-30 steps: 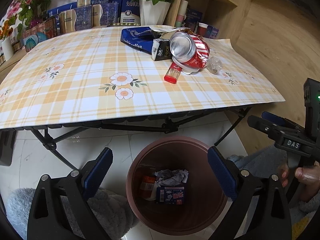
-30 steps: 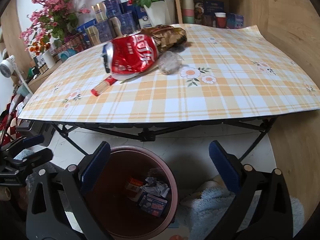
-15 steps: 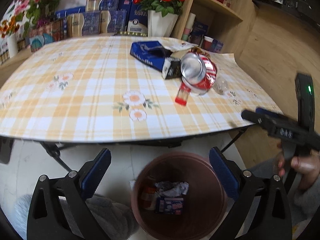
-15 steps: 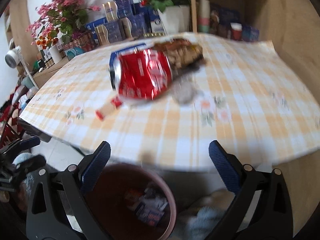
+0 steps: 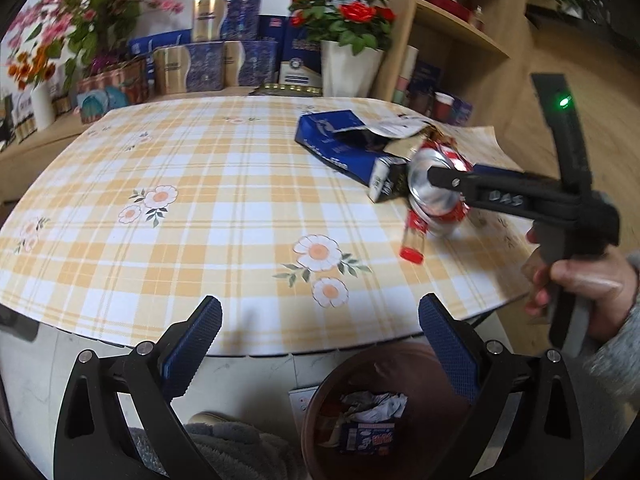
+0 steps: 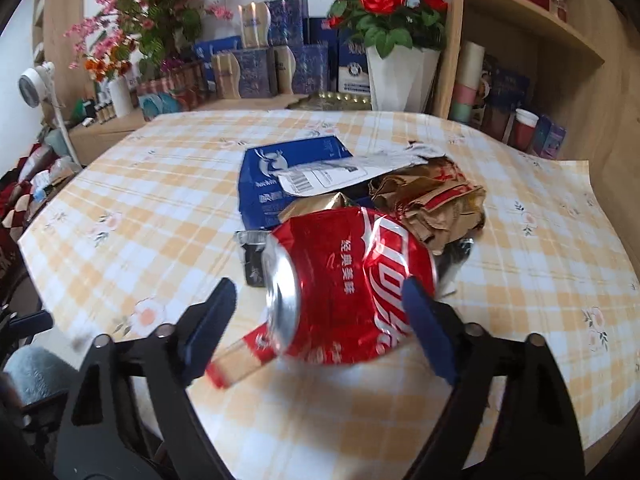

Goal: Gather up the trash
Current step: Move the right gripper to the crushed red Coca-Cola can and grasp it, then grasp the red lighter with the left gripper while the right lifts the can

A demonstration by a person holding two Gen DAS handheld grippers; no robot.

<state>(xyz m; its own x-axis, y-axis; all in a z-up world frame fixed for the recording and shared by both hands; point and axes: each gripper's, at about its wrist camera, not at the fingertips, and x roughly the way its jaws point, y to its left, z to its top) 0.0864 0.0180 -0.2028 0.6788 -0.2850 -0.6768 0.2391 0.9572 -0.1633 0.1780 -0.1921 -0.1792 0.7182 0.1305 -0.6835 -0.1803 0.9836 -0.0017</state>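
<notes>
Right tool point(image 6: 316, 320) closing round the crushed red cola can point(image 6: 344, 288) on the bench point(image 6: 520, 380), pads not yet pressing. Can's light, thin, dented, slick: pinch mid-body. Left tool point(image 5: 320, 344) open, empty.

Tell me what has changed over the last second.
The right claw has swung from above the bin up over the table to the crushed red can, which now sits between its closing jaws; the right pad touches it, the left does not yet. The left claw, open and empty, rose slightly. The trash pile and bin have stayed put.
</notes>
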